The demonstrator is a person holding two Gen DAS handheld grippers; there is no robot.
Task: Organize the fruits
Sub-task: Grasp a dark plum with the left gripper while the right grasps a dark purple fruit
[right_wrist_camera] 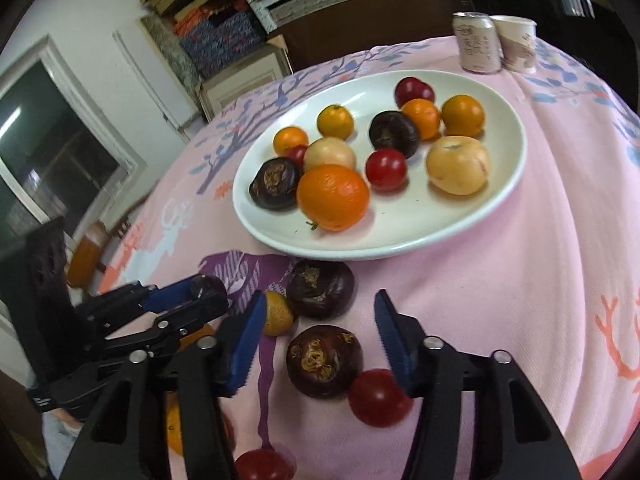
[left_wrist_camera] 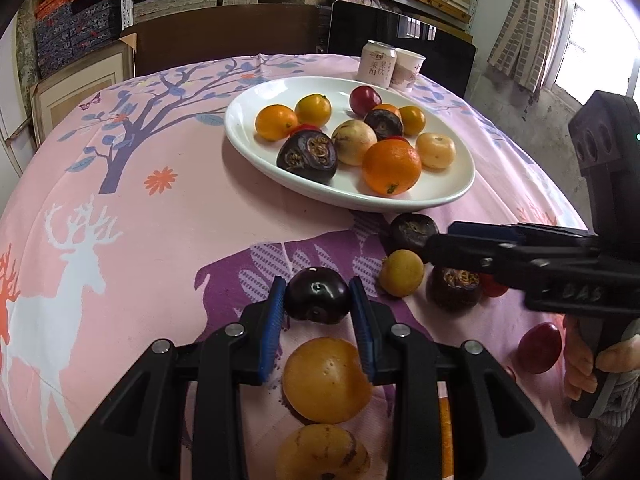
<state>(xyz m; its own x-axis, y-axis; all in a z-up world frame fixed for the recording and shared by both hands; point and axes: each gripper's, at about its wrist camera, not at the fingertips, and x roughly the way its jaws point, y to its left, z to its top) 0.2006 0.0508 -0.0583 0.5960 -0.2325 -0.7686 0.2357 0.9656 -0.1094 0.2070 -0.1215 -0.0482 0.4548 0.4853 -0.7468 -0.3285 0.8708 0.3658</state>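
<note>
My left gripper (left_wrist_camera: 319,312) is shut on a dark purple round fruit (left_wrist_camera: 317,295), its blue pads (left_wrist_camera: 273,320) pressed on both sides, low over the pink tablecloth. In the right wrist view, that left gripper (right_wrist_camera: 212,296) shows at the left with the fruit (right_wrist_camera: 208,285) at its tip. My right gripper (right_wrist_camera: 320,340) stands open around a dark brown fruit (right_wrist_camera: 324,360) lying on the cloth, and its pads are clear of it. From the side, the right gripper (left_wrist_camera: 434,248) hovers over that fruit (left_wrist_camera: 454,290). A white oval plate (left_wrist_camera: 440,188) (right_wrist_camera: 400,224) behind holds several fruits.
Loose on the cloth lie another dark fruit (right_wrist_camera: 320,288), a small yellow fruit (right_wrist_camera: 276,312), red fruits (right_wrist_camera: 378,398) (left_wrist_camera: 538,347) and two big yellow ones (left_wrist_camera: 326,380). A can (left_wrist_camera: 376,64) and a paper cup (left_wrist_camera: 408,70) stand behind the plate. A hand (left_wrist_camera: 580,368) holds the right gripper.
</note>
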